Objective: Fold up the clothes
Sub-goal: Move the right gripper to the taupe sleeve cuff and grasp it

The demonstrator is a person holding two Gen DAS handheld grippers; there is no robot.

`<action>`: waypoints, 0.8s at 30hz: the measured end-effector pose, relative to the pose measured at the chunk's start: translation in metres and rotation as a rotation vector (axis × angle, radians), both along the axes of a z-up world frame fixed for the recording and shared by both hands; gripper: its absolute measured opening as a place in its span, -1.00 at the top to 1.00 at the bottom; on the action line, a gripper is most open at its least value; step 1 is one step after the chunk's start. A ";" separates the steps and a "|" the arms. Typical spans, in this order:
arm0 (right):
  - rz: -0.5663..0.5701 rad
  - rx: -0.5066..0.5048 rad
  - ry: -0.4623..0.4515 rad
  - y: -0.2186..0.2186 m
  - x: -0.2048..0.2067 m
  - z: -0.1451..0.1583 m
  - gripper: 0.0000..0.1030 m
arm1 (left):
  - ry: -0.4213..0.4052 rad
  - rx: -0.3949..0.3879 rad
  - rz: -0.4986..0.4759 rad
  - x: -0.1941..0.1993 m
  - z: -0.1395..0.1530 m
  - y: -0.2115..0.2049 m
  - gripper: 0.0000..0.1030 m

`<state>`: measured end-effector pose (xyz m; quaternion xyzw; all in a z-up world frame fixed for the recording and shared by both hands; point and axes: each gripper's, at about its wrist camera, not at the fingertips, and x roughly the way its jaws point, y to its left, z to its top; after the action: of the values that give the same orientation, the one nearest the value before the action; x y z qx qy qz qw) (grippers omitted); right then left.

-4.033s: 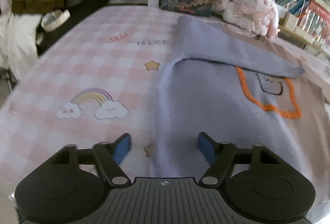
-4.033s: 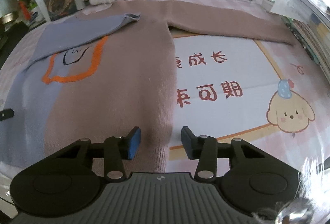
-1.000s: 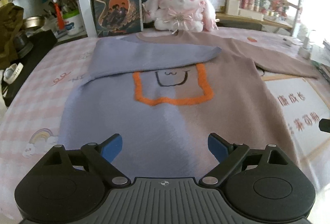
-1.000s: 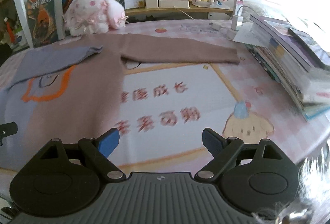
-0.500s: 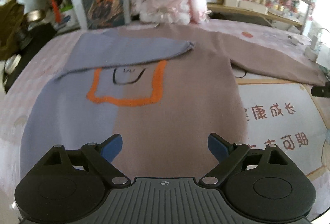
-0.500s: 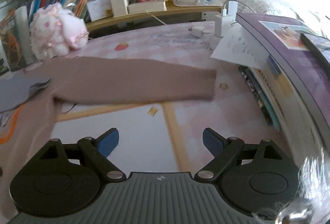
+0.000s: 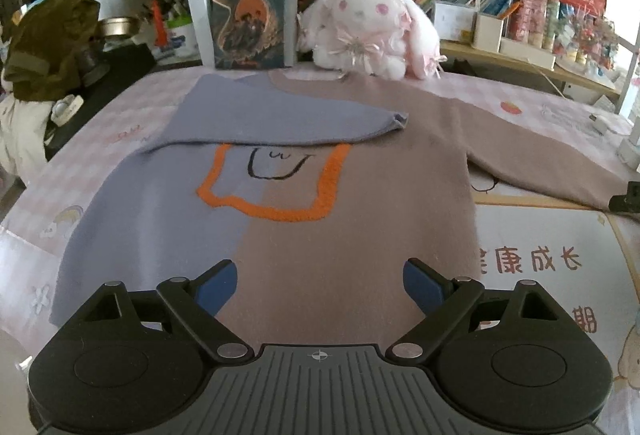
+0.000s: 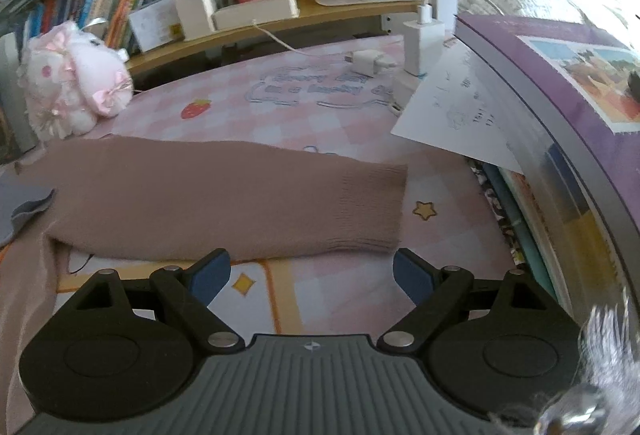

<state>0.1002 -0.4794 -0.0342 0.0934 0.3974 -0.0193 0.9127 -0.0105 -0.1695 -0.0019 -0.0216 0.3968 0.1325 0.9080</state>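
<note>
From my left gripper (image 7: 320,287), jaws wide open and empty, the sweater (image 7: 340,203) lies flat on the worktop (image 7: 120,131), blue sleeve (image 7: 280,119) folded across. A plush bunny (image 7: 368,31) sits behind.

My right gripper (image 8: 310,275), jaws also wide and empty, hangs above the brown sleeve (image 8: 224,203). Books (image 8: 560,139) crowd beside its cuff.

Lilac/taupe sweater (image 7: 360,235) w/ orange outline, pink check tablecloth (image 8: 224,123)
</note>
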 end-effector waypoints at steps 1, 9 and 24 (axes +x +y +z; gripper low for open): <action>-0.006 0.000 0.003 -0.001 0.002 -0.001 -0.71 | 0.004 -0.004 -0.002 0.000 -0.001 -0.001 -0.79; -0.045 -0.001 -0.015 -0.009 0.011 -0.009 -0.38 | 0.038 0.031 0.008 0.000 -0.003 -0.006 -0.79; -0.196 0.173 -0.033 -0.025 0.012 -0.004 -0.10 | 0.048 0.075 -0.055 0.005 -0.001 -0.018 -0.79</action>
<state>0.1123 -0.5042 -0.0384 0.2104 0.3713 -0.0727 0.9014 -0.0058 -0.1873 -0.0033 0.0264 0.4138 0.1227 0.9017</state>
